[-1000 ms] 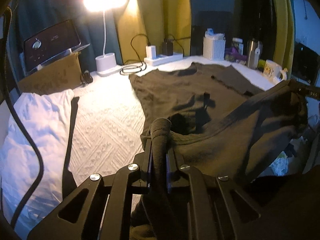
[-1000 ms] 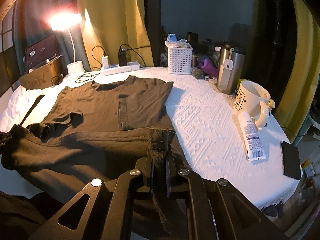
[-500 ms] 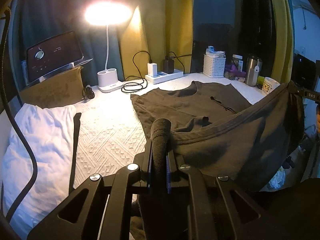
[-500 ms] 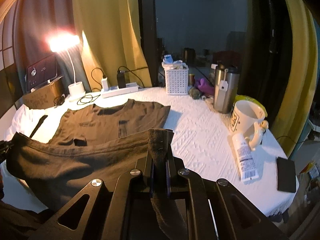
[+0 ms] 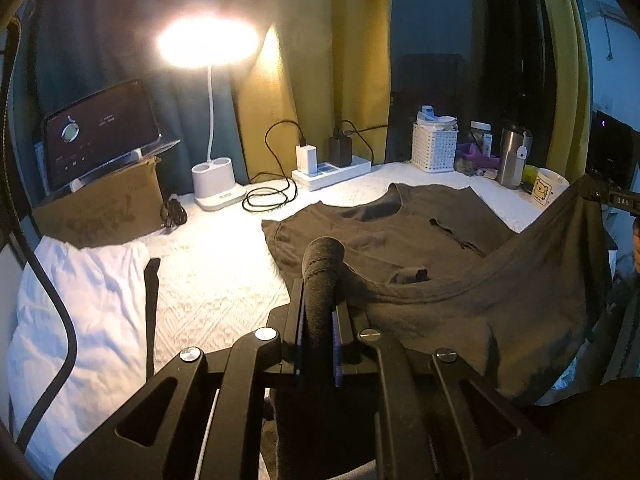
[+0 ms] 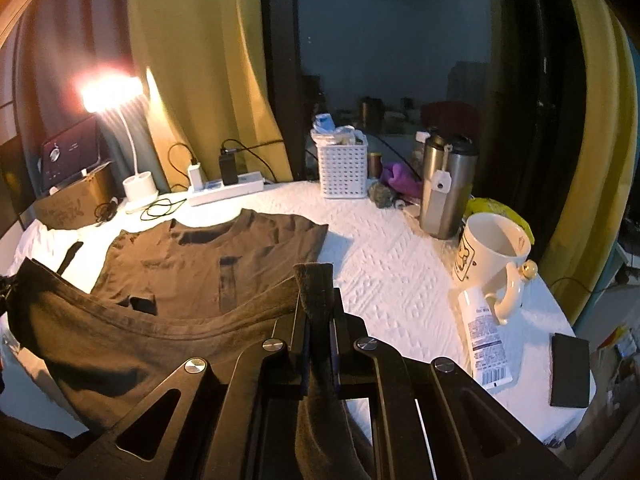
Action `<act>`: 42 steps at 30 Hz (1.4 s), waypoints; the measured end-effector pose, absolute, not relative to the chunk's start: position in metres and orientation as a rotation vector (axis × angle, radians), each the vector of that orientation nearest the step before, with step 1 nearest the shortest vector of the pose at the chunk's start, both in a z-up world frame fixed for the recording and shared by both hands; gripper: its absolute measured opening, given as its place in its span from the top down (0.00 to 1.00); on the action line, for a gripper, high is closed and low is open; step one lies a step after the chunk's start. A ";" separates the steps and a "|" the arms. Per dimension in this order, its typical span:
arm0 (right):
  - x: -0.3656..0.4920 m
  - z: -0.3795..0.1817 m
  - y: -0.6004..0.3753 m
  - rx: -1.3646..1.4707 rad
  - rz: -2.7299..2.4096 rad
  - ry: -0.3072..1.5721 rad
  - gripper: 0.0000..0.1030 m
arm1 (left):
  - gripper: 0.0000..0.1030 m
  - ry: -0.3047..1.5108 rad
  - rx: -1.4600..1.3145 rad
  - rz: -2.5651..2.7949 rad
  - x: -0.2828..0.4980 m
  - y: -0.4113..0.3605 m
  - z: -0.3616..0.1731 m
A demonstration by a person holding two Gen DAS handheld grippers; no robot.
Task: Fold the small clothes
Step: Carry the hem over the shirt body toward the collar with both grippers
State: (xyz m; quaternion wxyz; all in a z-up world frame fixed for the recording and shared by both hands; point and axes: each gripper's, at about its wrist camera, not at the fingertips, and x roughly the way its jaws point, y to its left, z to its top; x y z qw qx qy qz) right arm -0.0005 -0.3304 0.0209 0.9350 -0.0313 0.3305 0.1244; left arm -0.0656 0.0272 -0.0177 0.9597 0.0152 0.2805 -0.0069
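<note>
A dark brown T-shirt (image 5: 400, 224) (image 6: 208, 248) lies with its collar end flat on the white textured tablecloth (image 5: 216, 276). Its hem end is lifted off the table and hangs stretched between both grippers. My left gripper (image 5: 318, 312) is shut on one hem corner, which bunches up between the jaws. My right gripper (image 6: 318, 316) is shut on the other hem corner; it also shows at the right edge of the left wrist view. The hem sags in a curve between them, and part of the shirt droops over the near table edge.
At the back stand a lit desk lamp (image 5: 208, 120), a power strip (image 5: 332, 170) with chargers and cables, a white basket (image 6: 342, 168), a steel tumbler (image 6: 446, 188) and a mug (image 6: 492, 256). A tube (image 6: 480, 340) and a phone (image 6: 570, 370) lie right. A white cloth (image 5: 80, 312) lies left.
Both grippers have risen and drawn back toward me, lifting the shirt's hem higher. More of the shirt is off the table, and more of the room behind shows.
</note>
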 end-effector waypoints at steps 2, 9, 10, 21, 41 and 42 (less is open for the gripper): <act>0.003 0.023 -0.333 -0.063 0.244 0.672 0.94 | 0.91 0.562 0.035 -0.016 -0.062 0.027 -0.014; 0.021 0.040 -0.335 -0.072 0.244 0.634 0.94 | 0.90 0.616 0.003 -0.026 -0.039 0.039 -0.015; 0.025 0.041 -0.333 -0.076 0.247 0.631 0.94 | 0.90 0.635 -0.001 -0.029 -0.036 0.042 -0.018; 0.044 0.041 -0.326 -0.083 0.271 0.636 0.94 | 0.90 0.738 0.020 -0.040 -0.016 0.049 -0.046; 0.065 0.042 -0.322 -0.085 0.286 0.635 0.94 | 0.69 0.861 0.084 -0.083 0.039 0.056 -0.072; 0.066 0.041 -0.322 -0.084 0.287 0.637 0.94 | 0.69 0.878 0.083 -0.089 0.042 0.056 -0.075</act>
